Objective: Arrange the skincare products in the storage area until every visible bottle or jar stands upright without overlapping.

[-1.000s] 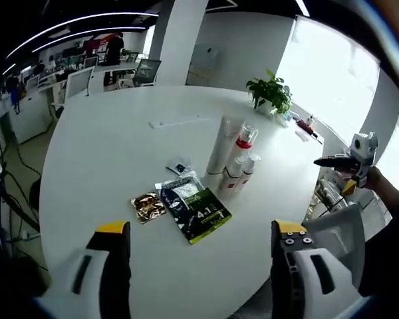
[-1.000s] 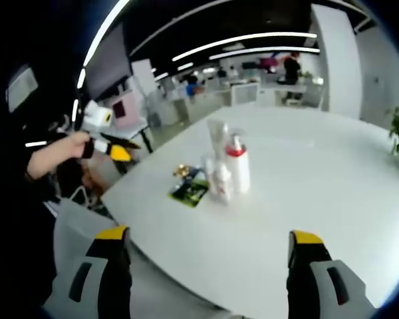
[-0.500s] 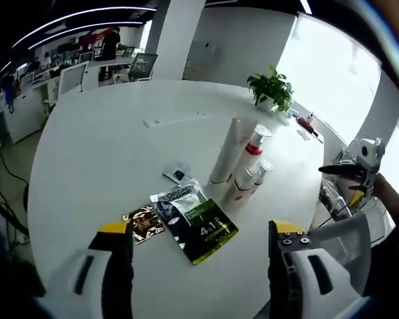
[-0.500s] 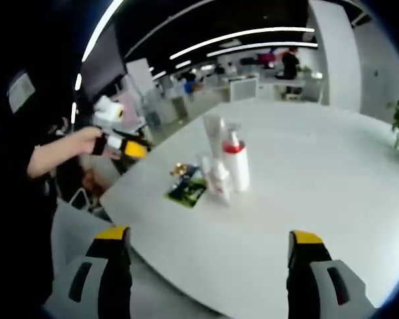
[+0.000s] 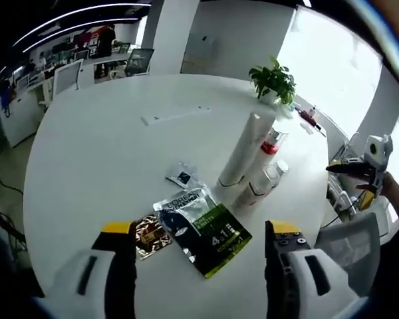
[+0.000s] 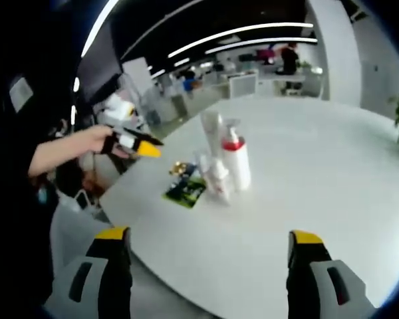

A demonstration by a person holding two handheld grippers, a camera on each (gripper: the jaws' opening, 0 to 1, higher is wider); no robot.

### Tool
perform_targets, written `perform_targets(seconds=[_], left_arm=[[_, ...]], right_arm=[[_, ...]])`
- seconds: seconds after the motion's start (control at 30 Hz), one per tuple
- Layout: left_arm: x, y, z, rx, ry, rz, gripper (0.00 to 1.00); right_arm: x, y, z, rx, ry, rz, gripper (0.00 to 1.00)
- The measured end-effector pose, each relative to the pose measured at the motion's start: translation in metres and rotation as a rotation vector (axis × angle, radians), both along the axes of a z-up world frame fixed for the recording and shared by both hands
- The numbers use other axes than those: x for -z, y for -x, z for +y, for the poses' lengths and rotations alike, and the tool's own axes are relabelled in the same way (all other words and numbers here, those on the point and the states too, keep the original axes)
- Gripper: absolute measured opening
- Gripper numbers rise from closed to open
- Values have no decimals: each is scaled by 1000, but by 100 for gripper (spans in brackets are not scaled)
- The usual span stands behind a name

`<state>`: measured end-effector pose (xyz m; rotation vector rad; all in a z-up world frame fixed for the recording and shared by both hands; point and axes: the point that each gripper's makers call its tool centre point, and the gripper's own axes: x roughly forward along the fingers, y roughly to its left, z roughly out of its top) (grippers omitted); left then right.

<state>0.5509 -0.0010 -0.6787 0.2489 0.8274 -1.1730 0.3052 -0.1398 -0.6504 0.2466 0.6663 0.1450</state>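
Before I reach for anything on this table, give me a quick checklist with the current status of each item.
1. Left gripper open and empty: ok.
2. Right gripper open and empty: ok.
3. Tall white tube upright: ok.
4. Red-collared pump bottle upright: ok.
5. Small white bottles standing apart from each other: cannot tell, they bunch together.
6. Green sachet clear of the silver packet: not ok, they overlap.

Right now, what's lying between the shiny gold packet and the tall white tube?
In the left gripper view, the big green and silver pouch lies flat on the table between the gold packet and the tall white tube.
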Motion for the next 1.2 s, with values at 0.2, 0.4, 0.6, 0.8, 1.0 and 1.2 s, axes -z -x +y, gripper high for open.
perform_targets(seconds=[0.2,0.4,0.6,0.8,1.0,1.2], left_arm=[[11,-8,-7,15,-14,-32,68],[20,-19,-17,18,-15,-48,66],[27,-34,-30,16,-2,-54,65],[39,-46,-46,38,-6,-64,61],[46,-55,-61,74,-16,-133,54],[53,-57,-75,86,-9,-116,53]], right_arm=[[6,1,-1,6,-7,19,99],[11,-2,-3,9,-14,29,99],[16,-9,-2,7,-24,30,99],[18,-17,-2,-9,-29,33,99],[22,-23,-2,-15,-43,40,99],[29,-23,-5,-7,-60,50,99]])
